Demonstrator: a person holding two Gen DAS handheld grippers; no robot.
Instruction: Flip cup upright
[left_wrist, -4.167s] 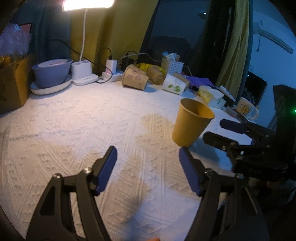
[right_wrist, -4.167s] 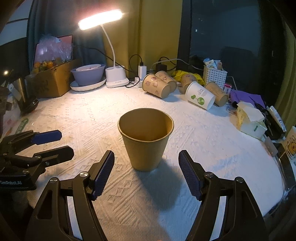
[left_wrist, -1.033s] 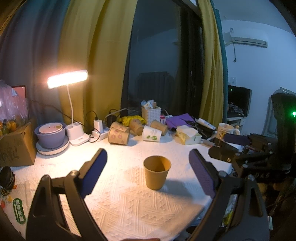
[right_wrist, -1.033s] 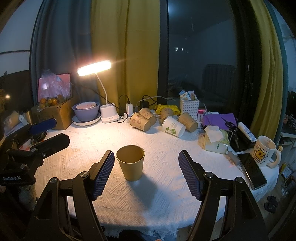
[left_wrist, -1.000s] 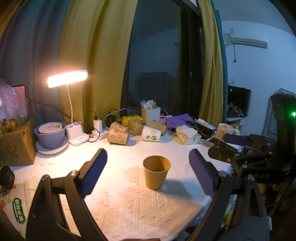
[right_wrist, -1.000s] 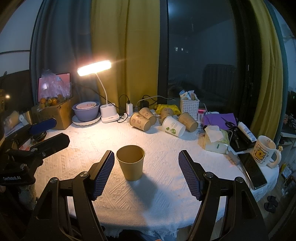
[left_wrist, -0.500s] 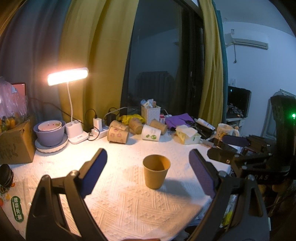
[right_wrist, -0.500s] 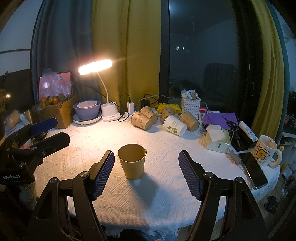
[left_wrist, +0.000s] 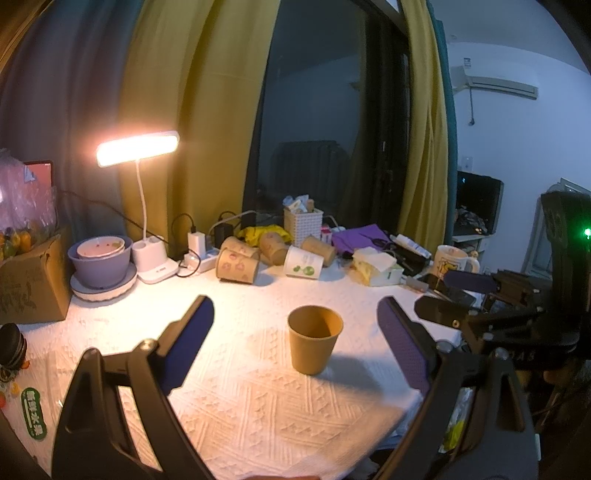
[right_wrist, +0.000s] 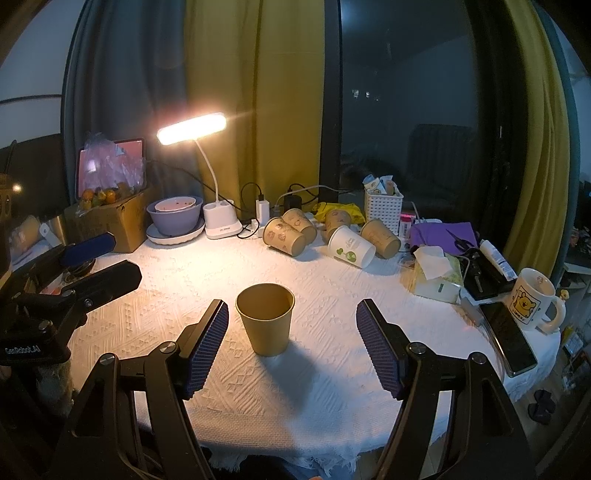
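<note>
Already the cup stands mouth-up on the tablecloth, axis vertical, ahead of both wide-open, empty grippers, nearer the right gripper than the left gripper, touching neither.

The cup looks like matt brown paper. Under it the table wears a white cloth with a raised woven pattern. Both tools have black plastic arms and ribbed blue pads. Right of the cup, a glossy ceramic mug.
</note>
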